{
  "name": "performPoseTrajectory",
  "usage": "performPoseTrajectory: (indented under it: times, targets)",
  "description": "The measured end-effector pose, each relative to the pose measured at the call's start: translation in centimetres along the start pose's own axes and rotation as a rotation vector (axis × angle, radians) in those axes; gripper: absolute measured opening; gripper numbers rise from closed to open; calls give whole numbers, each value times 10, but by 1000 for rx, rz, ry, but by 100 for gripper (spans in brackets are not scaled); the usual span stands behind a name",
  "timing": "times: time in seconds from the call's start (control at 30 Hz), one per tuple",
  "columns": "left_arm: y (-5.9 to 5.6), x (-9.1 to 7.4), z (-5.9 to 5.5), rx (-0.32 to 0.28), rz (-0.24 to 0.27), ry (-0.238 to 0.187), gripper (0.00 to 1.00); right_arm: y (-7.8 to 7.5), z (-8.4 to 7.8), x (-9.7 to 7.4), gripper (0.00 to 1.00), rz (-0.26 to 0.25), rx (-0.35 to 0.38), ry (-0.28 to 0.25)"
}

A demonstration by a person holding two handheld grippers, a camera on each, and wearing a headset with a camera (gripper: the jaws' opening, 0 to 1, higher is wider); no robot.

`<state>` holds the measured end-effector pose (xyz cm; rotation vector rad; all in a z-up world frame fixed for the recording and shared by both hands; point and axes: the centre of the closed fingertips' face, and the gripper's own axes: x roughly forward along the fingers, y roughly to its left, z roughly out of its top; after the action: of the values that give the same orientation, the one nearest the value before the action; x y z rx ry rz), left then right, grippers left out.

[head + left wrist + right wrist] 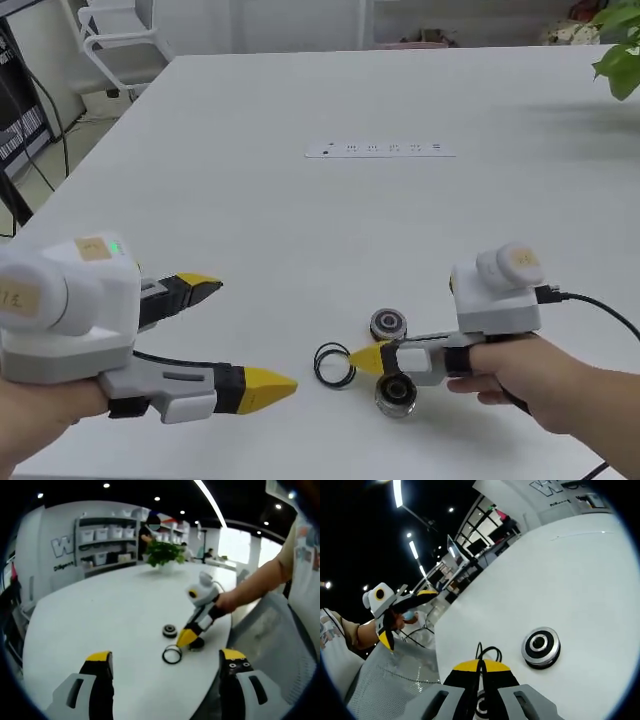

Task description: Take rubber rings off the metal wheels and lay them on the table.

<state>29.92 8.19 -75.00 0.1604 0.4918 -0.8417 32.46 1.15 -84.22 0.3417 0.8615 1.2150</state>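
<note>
Right of rubber rings (pixel 335 365), flat on white table (pixel 300 220): right gripper (pixel 364 358), held level, pointing left, jaws pressed together, tips touching rings; metal wheel (pixel 388 323) beyond, second metal wheel (pixel 396 393) beneath it. Left of rings: left gripper (pixel 237 333), jaws spread wide, empty.

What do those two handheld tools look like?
Both the left tool and right tool have white-and-grey plastic bodies, black jaws with yellow tips and tan stickers. A green light glows on the left one; a black cable trails from the right.
</note>
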Motion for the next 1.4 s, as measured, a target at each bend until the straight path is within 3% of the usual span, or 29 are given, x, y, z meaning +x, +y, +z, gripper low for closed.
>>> performPoseTrajectory:
  times: [0.53,1.4]
  targets:
    - [-1,4,0,-4,-8,4,89,-5,-3,1,0,-26,-29,21]
    - [-1,1,-4,-3,-5,20,88,-6,-7,4,9,-72,-180,71]
